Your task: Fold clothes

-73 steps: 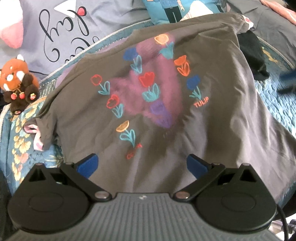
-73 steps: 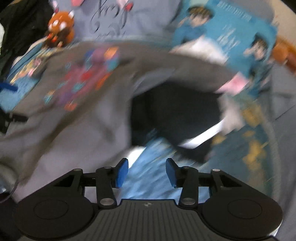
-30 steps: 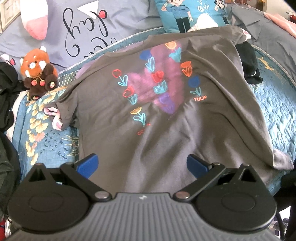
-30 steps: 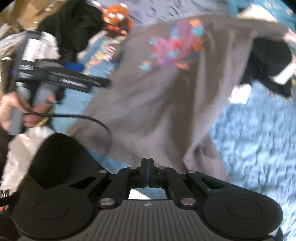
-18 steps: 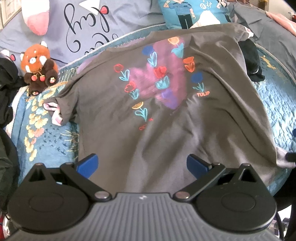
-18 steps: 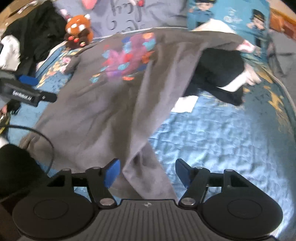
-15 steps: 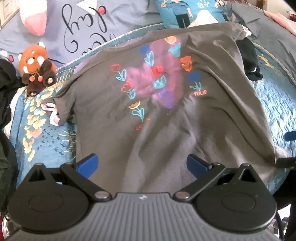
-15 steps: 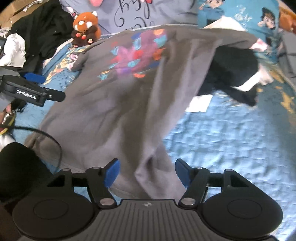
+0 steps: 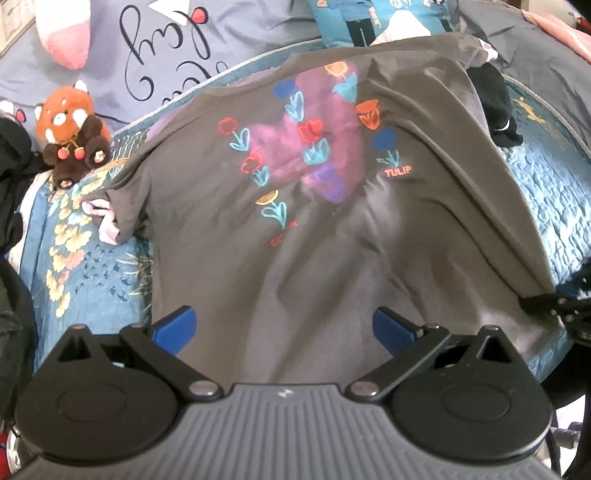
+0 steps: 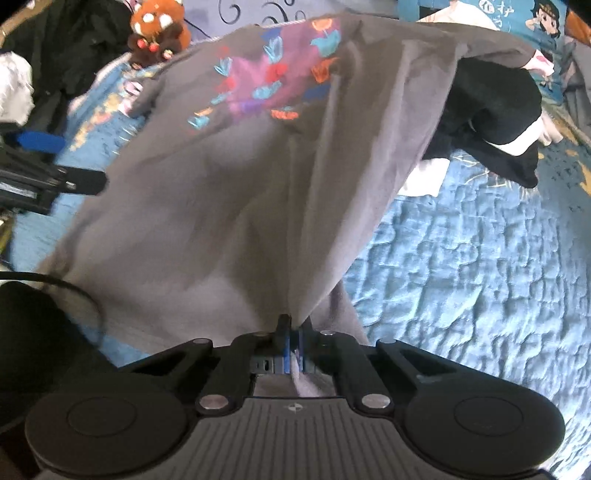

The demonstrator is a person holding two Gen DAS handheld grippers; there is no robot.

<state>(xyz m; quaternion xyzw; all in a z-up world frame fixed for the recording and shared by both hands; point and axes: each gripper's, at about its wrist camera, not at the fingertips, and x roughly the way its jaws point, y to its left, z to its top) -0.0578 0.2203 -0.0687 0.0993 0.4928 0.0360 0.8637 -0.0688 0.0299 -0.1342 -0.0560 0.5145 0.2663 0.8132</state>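
R gripper [image 10: 293,345]: blue pads pressed together, pinching a bunched bit of the grey T-shirt [image 10: 229,206] at its near right hem corner; a pale tuft of cloth pokes out behind the pads. From that pinch the fabric fans up & away in taut folds toward the far side of the bed.

L gripper [image 9: 284,328]: jaws spread wide, blue fingertips [image 9: 175,326] well apart, over the near hem of the shirt. Nothing pinched; can't tell if the tips touch the cloth.

T-shirt lies print-up across the blue quilt [image 10: 480,266], covering most of the middle of the bed. Tulip print [image 9: 310,147] w/ pink-purple heart patch & the word "TULIP" sits toward the far half. L sleeve hangs at far left, over a small pink-white item [image 9: 101,218] half under it. Seen from the L wrist cam, the R gripper's dark tip shows at the right edge, at the shirt's corner.

Black garment [image 10: 491,110] w/ white trim lies far right, partly under the shirt's right sleeve; white paper-like piece [image 10: 424,177] just beside it on the quilt.

Far left: red panda plush [image 9: 70,129] at the quilt edge. Behind: grey pillow [image 9: 166,55] w/ script lettering, blue cartoon pillow [image 9: 369,18] at far centre. Dark clothes pile at far left edge, blurred.
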